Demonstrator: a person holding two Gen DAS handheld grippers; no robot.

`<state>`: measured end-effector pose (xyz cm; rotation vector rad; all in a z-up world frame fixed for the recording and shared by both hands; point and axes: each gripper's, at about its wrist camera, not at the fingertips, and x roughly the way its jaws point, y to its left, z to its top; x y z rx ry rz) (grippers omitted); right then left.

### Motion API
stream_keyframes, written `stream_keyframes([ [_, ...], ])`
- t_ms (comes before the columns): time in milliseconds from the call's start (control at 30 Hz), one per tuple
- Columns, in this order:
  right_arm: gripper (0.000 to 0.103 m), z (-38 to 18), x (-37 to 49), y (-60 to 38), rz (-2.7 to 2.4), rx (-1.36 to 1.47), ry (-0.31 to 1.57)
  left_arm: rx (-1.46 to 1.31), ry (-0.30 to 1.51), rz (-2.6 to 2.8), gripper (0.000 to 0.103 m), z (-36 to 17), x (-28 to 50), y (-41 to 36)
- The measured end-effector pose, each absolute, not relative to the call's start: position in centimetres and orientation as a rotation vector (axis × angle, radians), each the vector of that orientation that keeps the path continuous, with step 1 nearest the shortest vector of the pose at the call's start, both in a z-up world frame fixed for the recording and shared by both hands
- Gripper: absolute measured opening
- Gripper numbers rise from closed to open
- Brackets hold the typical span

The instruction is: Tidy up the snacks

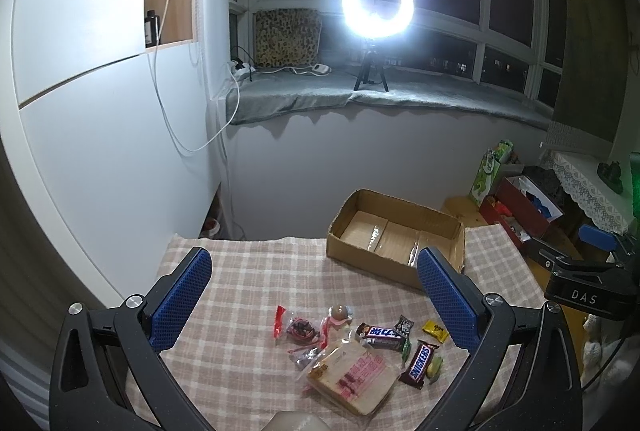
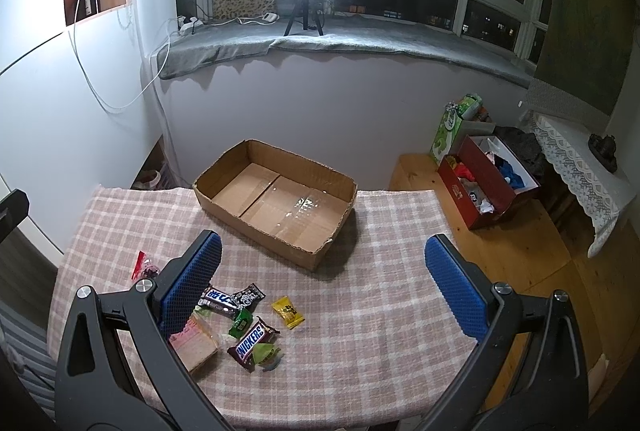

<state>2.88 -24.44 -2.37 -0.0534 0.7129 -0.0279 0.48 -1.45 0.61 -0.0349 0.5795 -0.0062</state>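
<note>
Hovering above the pink checked tablecloth (image 2: 360, 311), the left gripper (image 1: 312, 295) and right gripper (image 2: 324, 283) both have jaws spread wide, holding nothing. Wrapped snacks (image 1: 376, 347) lie scattered near the shallow brown cardboard box (image 2: 276, 199), which sits farther back.

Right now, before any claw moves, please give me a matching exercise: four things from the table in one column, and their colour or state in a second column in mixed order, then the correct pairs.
Things:
1. cardboard box
2. Snickers bar
3. small square candy
4. left claw

Colour or state:
A. yellow wrapper
B. open, holding nothing
C. empty, at the far side of the table
D. brown wrapper, lying among the snacks

Pairs: 1-C, 2-D, 3-A, 4-B
</note>
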Motion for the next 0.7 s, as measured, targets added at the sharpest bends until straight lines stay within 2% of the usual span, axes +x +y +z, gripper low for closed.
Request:
stream_keyframes([
  [467, 0.103, -3.6, 3.7, -24.2, -0.017, -0.057, 0.748, -0.037, 0.601, -0.009, 0.102, 0.1, 0.7, -1.4],
  [700, 0.103, -5.3, 4.2, -24.1, 0.056, -0.067, 0.799, -0.094, 0.666, -0.014, 0.102, -1.7, 1.0, 0.0],
])
